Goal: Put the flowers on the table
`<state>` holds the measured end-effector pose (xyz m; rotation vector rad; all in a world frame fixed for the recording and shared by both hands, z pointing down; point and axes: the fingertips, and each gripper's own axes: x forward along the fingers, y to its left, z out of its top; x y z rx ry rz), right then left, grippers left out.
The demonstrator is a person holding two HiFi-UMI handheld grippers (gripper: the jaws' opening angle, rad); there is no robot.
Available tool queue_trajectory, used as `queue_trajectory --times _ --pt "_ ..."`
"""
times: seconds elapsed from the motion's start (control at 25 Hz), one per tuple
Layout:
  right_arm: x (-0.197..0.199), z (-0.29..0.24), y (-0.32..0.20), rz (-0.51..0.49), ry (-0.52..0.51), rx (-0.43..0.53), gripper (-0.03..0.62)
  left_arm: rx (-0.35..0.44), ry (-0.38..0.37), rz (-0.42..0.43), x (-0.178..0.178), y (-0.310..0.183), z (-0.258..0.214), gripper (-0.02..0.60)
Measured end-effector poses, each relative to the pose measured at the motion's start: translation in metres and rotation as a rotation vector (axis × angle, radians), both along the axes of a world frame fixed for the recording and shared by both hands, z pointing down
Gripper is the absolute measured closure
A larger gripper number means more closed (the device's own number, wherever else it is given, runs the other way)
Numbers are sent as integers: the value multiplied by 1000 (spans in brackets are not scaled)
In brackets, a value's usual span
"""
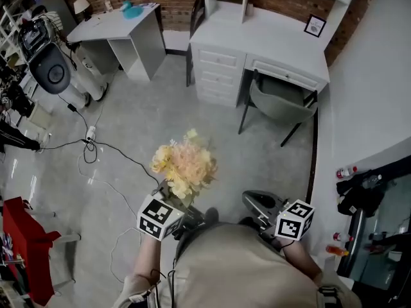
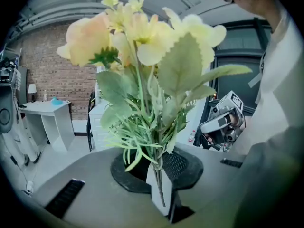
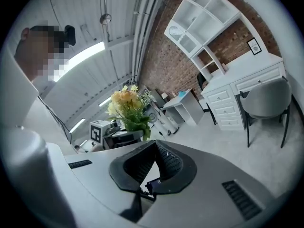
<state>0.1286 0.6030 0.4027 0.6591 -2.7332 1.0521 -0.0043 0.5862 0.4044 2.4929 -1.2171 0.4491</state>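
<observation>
Yellow flowers [image 1: 184, 162] upright above the floor, stems pinched in the left hand-held gripper [image 1: 174, 201] (right hand-held gripper [image 1: 262, 205] pressed together, empty); best carried level, pinch firm, to the white table [image 1: 115, 25] well ahead.

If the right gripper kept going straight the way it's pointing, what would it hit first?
Probably the yellow artificial flower bouquet held in the left gripper, just left of its line. Depth is unclear, so it might slip past towards the grey floor.
</observation>
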Motion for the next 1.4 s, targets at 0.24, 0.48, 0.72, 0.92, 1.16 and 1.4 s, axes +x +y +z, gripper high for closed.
queue_trajectory --times 0.24,0.48,0.72,0.92,1.16,1.4 --pt "-16 -3 0 -1 21 27 571 21 28 19 -13 -8 -1 538" --pt "-24 3 1 13 75 3 571 48 60 44 -20 -10 -5 538" --pt "-32 8 -12 13 89 0 571 57 73 21 -33 -17 -5 538" --pt "-45 6 -27 -52 83 -5 571 56 88 -25 -41 -23 -8 538" --pt "-52 8 -44 -92 70 -25 571 54 79 -76 -46 -30 -14 538" --pt "-47 15 -61 -122 74 -53 571 15 67 -102 -40 -39 -9 538"
